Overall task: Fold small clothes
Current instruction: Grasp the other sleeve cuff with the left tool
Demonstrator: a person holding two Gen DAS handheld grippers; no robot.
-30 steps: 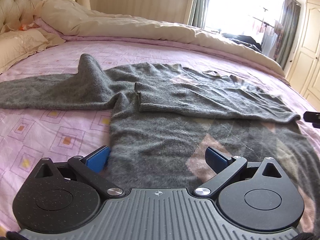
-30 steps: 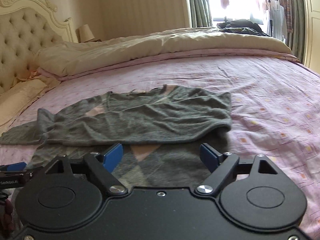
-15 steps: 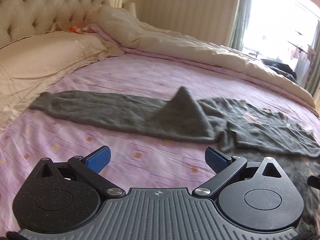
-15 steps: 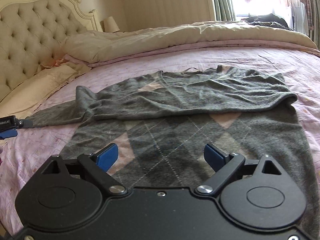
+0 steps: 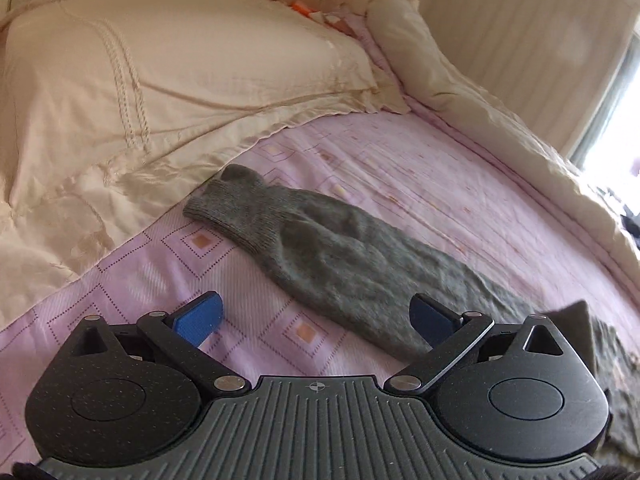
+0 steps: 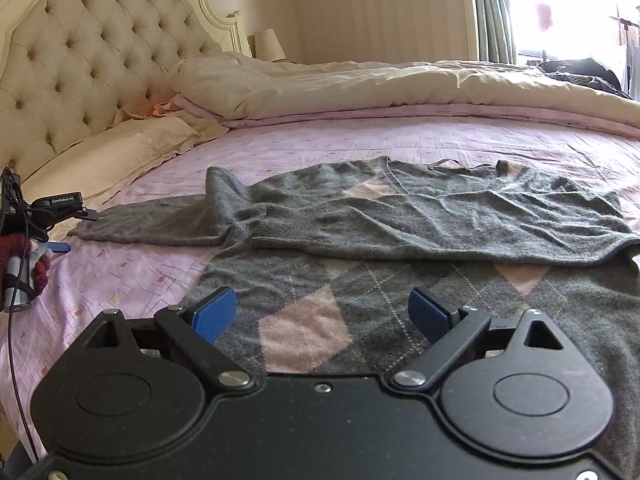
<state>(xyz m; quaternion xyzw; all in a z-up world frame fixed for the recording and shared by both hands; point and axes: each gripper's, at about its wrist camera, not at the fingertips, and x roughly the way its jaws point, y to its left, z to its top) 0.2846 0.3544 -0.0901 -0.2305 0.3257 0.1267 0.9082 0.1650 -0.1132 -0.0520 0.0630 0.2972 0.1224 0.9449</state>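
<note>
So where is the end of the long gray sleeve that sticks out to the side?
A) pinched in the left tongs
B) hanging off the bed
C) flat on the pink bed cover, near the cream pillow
C: the sleeve cuff lies flat on the pink bed cover beside the cream pillow, ahead of the open left tongs.

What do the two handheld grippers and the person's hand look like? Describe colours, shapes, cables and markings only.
The left gripper has blue ribbed finger pads, black linkage arms with silver pivots, round speckled black housings and a ribbed grey body bearing a crosshair mark. The right gripper matches it, but with a smooth black body. The dark-red knitted glove covers the left hand, beside a thin black cable.
</note>
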